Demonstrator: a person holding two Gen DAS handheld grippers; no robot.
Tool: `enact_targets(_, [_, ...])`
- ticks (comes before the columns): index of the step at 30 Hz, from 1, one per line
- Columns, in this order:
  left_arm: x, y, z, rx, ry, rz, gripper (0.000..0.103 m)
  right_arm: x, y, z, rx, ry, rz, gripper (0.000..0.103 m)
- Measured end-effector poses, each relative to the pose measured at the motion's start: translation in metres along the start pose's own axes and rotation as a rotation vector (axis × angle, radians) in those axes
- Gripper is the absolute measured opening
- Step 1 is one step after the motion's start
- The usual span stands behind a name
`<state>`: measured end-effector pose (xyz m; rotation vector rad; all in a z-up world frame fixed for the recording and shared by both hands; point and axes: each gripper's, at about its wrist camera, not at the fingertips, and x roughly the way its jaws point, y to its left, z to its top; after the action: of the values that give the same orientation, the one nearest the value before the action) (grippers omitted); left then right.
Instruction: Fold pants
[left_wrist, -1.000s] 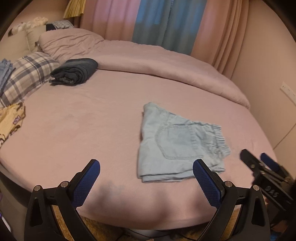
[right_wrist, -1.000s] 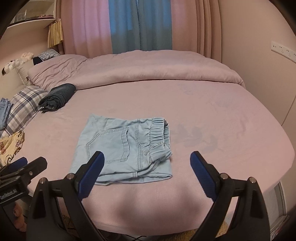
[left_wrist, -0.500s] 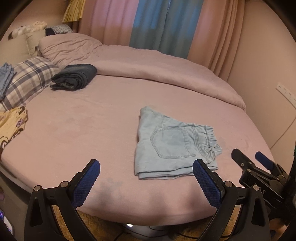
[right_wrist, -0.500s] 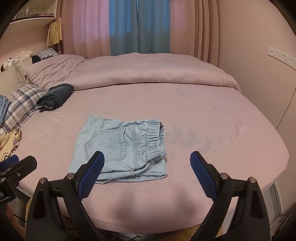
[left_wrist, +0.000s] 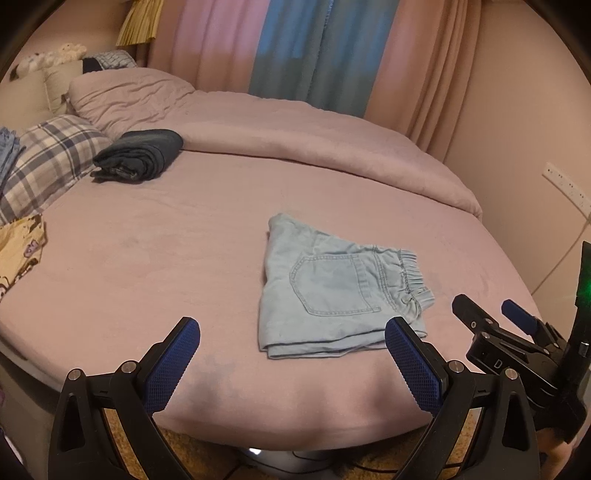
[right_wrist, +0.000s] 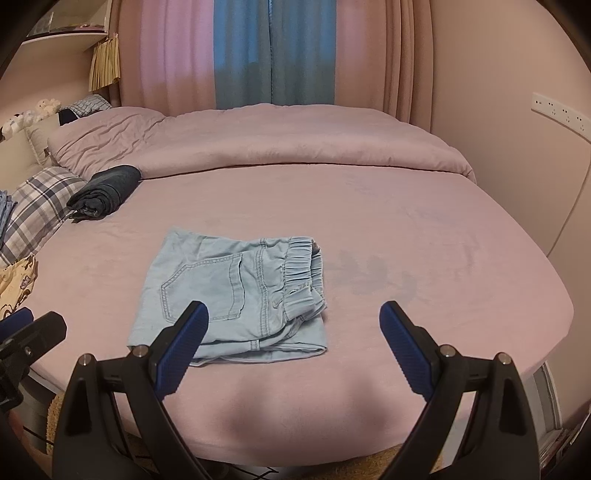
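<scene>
Light blue denim pants lie folded in a flat rectangle on the pink bed, back pocket up and elastic waistband to the right. They also show in the right wrist view. My left gripper is open and empty, over the bed's near edge, short of the pants. My right gripper is open and empty, back from the pants' near edge. It shows at the right of the left wrist view.
A dark folded garment lies at the back left next to a plaid pillow. A yellow printed cloth lies at the left edge. A rolled duvet runs along the back. A wall stands to the right.
Both grippers have pulled back from the bed and away from the folded pants, staying open. The pants have not moved.
</scene>
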<state>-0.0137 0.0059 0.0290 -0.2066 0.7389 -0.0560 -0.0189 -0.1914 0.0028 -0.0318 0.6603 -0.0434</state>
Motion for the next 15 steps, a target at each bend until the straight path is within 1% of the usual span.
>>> enact_targets(7, [0.0026,0.0017,0.0002,0.004,0.005,0.013,0.1,0.0014,0.0031,-0.0011,-0.005,0.0,-0.008,0.095])
enact_targets(11, [0.0039,0.0025,0.0,-0.005,0.018,0.001,0.1,0.0023,0.0041,-0.0024,-0.007,0.004,-0.009,0.095])
enact_targets(15, [0.004,0.0014,-0.0006,-0.001,0.017,0.012,0.1,0.0028,0.0054,-0.003,-0.01,0.005,-0.016,0.095])
